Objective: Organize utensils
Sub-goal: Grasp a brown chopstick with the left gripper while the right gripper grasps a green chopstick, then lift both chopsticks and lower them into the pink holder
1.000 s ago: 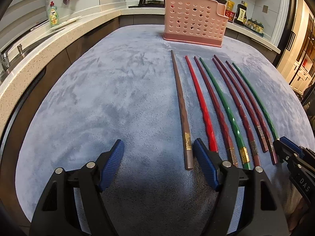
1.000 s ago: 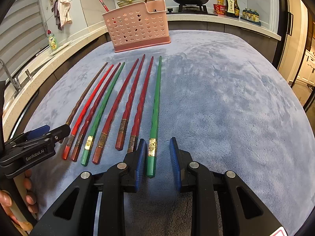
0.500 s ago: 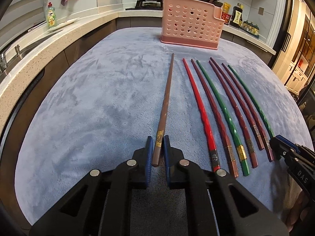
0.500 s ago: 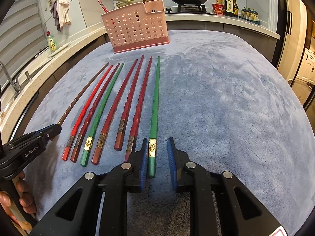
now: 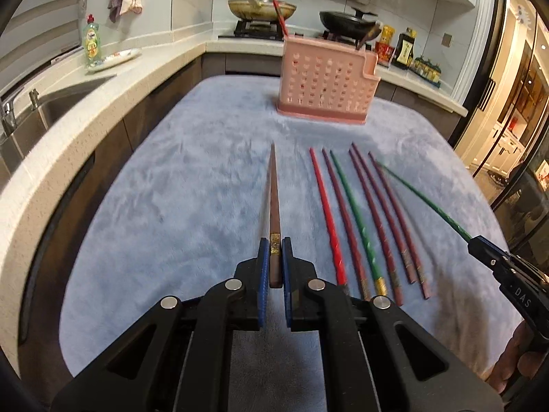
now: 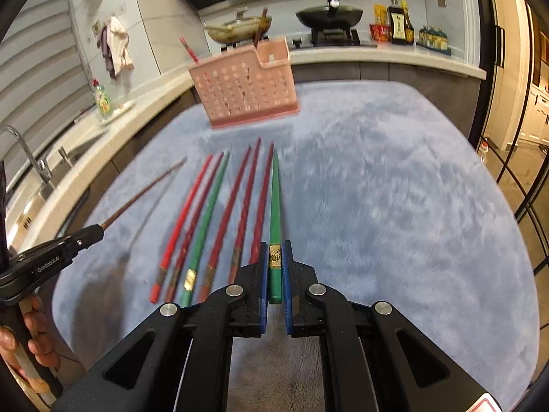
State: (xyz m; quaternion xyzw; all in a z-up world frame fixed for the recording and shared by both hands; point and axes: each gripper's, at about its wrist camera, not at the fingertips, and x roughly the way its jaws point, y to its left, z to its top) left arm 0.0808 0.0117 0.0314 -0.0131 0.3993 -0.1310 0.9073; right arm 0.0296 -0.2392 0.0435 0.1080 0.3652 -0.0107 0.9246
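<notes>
Over the blue cloth (image 5: pixel 164 206), each claw grips one chopstick.

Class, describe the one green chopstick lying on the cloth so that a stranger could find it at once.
Start at the pink perforated basket at the far end of the blue cloth. In front of it lies a row of six chopsticks. The green chopstick lies third from the left there, the only green one among reds, with a gold band near its thick end.

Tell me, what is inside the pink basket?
A red stick and a dark handle stand out above the pink basket's rim. Its holed wall hides their lower parts and anything else inside.
</notes>
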